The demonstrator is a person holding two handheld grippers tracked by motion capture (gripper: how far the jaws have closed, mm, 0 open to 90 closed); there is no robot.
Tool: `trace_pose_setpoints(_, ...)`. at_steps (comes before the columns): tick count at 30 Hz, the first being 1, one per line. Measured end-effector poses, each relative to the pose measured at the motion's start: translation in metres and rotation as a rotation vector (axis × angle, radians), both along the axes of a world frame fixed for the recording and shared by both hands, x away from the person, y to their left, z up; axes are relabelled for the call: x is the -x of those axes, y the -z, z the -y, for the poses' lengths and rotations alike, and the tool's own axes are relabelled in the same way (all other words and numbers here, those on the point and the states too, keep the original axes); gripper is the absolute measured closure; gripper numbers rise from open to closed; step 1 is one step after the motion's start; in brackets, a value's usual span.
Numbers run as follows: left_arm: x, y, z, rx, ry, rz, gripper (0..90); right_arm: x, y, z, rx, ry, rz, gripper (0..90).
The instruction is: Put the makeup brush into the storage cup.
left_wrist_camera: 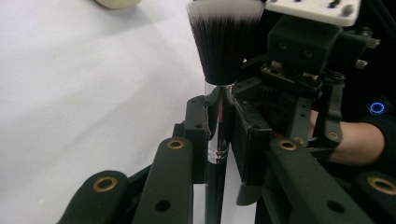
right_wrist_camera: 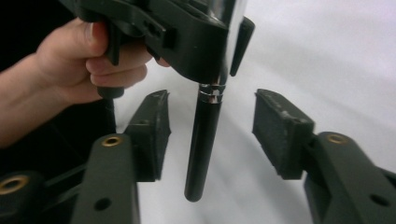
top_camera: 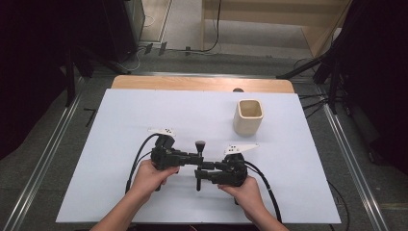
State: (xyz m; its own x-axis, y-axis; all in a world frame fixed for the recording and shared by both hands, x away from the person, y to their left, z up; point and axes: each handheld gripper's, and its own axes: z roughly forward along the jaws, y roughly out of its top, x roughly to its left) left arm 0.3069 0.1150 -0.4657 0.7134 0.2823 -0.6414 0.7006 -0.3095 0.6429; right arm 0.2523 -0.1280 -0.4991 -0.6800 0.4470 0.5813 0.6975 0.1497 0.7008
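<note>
Clamped on the silver ferrule of a black-handled makeup brush (left_wrist_camera: 219,116), the left gripper (top_camera: 192,157) holds it above the white table sheet (top_camera: 120,125), near the front edge where we stand. In the high view the brush (top_camera: 199,163) lies with its dark bristles pointing to the far side. The right gripper (top_camera: 202,174) faces it from the other side; its jaws stand apart on both sides of the handle and do not touch it.

Around the sheet we see a wooden table edge (top_camera: 202,84), metal rails (top_camera: 57,130) on a grey floor and black stands. A cream square cup with rounded corners (top_camera: 248,116) stands well apart at the far right.

We can read no writing; the white plates on the grippers carry only black marks.

From the left gripper view we see the pale bristle tips (left_wrist_camera: 226,7) and a blue glowing ring (left_wrist_camera: 377,108). From the right gripper view we see the free handle end (right_wrist_camera: 194,193) and the left hand (right_wrist_camera: 88,65).
</note>
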Motion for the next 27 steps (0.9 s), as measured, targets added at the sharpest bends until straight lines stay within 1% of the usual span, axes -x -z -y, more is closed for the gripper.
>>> trace_pose_setpoints(3,0.0004,0.0000,0.0003,0.006,0.000,0.002,77.8,0.0001,0.0002,0.0005,-0.013,0.013,-0.003,56.3)
trace_pose_setpoints(7,0.0002,0.0004,0.0005,0.022,-0.007,-0.010,77.9,0.0006,-0.0012,0.0006,-0.031,0.023,-0.002,62.4)
trace_pose_setpoints(16,0.0012,0.0008,0.0024,0.034,-0.016,-0.014,77.8,0.0011,-0.0011,-0.0010,-0.041,0.029,-0.011,73.9)
trace_pose_setpoints(17,0.0014,0.0009,0.0025,0.033,-0.018,-0.009,77.8,0.0009,-0.0010,-0.0010,-0.041,0.028,-0.011,75.0)
trace_pose_setpoints(21,0.0018,0.0010,0.0030,0.031,-0.015,-0.002,77.7,0.0003,-0.0009,-0.0008,-0.039,0.026,-0.017,78.5)
trace_pose_setpoints(27,0.0020,0.0008,0.0027,0.029,-0.016,0.007,77.4,-0.0008,-0.0013,0.0000,-0.037,0.026,-0.028,79.5)
